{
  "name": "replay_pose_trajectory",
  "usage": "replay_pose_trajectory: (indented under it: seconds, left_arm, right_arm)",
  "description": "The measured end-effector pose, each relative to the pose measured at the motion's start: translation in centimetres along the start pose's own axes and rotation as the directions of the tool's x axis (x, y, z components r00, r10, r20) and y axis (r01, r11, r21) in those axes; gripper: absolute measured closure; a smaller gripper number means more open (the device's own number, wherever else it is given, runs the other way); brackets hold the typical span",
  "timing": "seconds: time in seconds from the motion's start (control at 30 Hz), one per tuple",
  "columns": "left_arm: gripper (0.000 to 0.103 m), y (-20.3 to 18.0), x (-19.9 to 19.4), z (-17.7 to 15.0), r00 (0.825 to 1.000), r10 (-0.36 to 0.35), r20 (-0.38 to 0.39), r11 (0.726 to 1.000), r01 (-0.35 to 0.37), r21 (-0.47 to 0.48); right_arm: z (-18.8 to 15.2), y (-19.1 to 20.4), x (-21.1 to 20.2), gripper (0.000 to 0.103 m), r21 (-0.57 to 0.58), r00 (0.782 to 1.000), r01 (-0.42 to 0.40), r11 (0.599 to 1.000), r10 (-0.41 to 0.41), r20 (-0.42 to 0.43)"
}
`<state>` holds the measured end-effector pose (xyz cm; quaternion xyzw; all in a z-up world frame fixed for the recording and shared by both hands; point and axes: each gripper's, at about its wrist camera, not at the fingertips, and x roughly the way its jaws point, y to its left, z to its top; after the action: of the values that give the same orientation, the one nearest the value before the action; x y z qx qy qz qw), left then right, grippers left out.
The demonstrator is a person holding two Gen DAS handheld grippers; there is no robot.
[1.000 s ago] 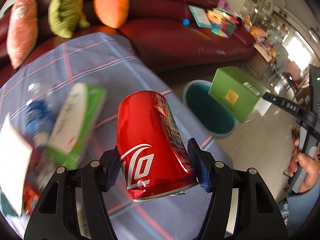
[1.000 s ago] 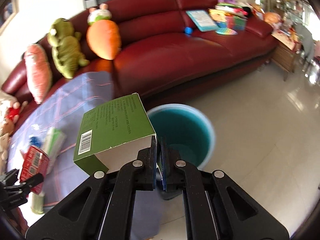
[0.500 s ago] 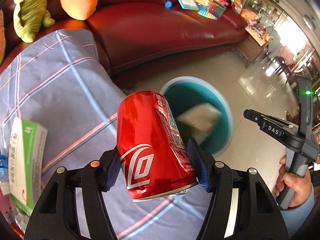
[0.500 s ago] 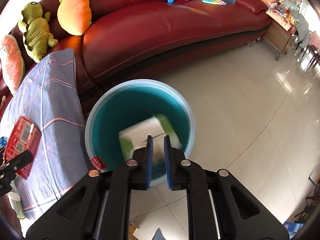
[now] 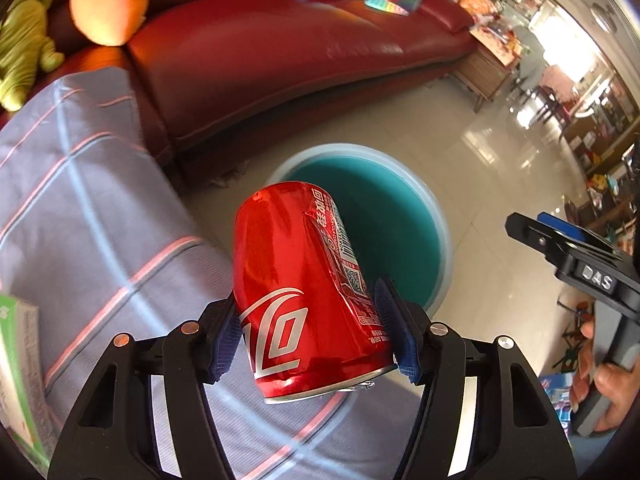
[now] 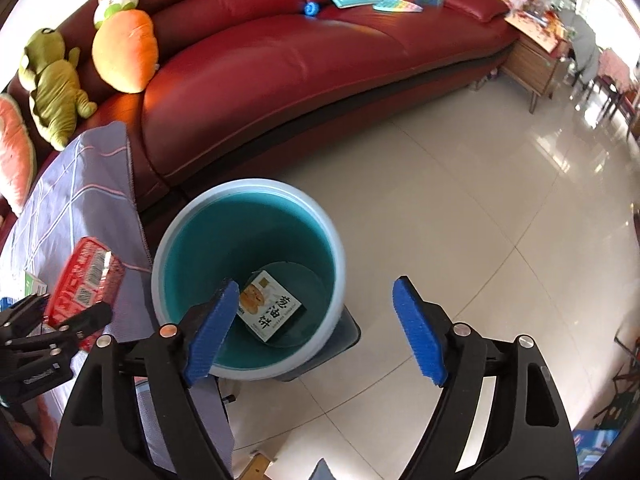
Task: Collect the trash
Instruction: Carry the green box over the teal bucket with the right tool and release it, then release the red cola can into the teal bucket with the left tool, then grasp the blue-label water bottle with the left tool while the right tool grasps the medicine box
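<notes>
My left gripper (image 5: 312,336) is shut on a dented red soda can (image 5: 304,280) and holds it above the table edge, just short of the teal bin (image 5: 400,220) on the floor. My right gripper (image 6: 320,332) is open and empty above the bin (image 6: 248,200). The green and white box (image 6: 270,308) lies flat on the bin's bottom. In the right wrist view the left gripper (image 6: 52,332) with the can (image 6: 86,276) shows at the left edge. In the left wrist view the right gripper (image 5: 560,248) shows at the right.
The table wears a blue checked cloth (image 5: 80,200); a green and white carton (image 5: 16,360) lies at its left. A dark red sofa (image 6: 320,60) with plush toys (image 6: 124,48) and books stands behind the bin. Tiled floor (image 6: 480,220) spreads to the right.
The box has dropped to the bottom of the bin and my right gripper has opened wide. My left gripper has carried the can further toward the bin.
</notes>
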<state>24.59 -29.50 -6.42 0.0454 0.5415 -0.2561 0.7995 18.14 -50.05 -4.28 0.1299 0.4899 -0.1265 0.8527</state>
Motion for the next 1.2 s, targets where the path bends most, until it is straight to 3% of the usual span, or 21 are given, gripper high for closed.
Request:
replay_pose_trajectory:
  seconds: [0.13, 0.2, 0.3, 0.5, 0.57, 0.87, 1.2]
  left_arm:
    - [0.037, -1.1, 2.1, 0.9, 0.999, -0.006, -0.033, 1.0, 0.006, 0.008]
    - [0.025, -1.3, 2.6, 1.0, 0.999, 0.008, -0.044, 1.0, -0.008, 0.009]
    - [0.017, -1.4, 2.6, 0.6, 0.999, 0.03, -0.031, 0.999, -0.03, 0.011]
    - [0.016, -0.3, 1.9, 0.1, 0.999, 0.036, -0.026, 0.999, -0.036, -0.015]
    - [0.016, 0.2, 1.5, -0.1, 0.999, 0.033, -0.021, 0.999, -0.033, -0.031]
    - [0.015, 2.7, -0.7, -1.7, 0.999, 0.035, -0.012, 0.996, -0.036, -0.084]
    - [0.014, 7.2, -6.3, -4.4, 0.993, 0.114, 0.033, 0.987, -0.11, -0.121]
  right_arm:
    - [-0.4, -0.8, -0.1, 0.027, 0.017, 1.0, 0.016, 1.0, -0.016, -0.01]
    - [-0.4, -1.0, -0.1, 0.027, 0.018, 1.0, 0.026, 1.0, -0.025, -0.012]
    - [-0.4, -1.0, -0.1, 0.027, 0.021, 1.0, 0.027, 0.999, -0.027, -0.014]
    - [-0.3, -0.2, 0.0, 0.026, 0.008, 0.999, 0.029, 1.0, -0.029, -0.022]
    - [-0.3, 0.0, -0.1, 0.02, 0.002, 0.999, 0.028, 1.0, -0.028, -0.023]
    - [-1.1, 2.3, -0.5, 0.019, -0.033, 0.999, 0.019, 0.999, -0.02, -0.046]
    - [-2.3, 8.0, -1.9, 0.019, -0.122, 0.998, -0.035, 0.992, 0.029, -0.056]
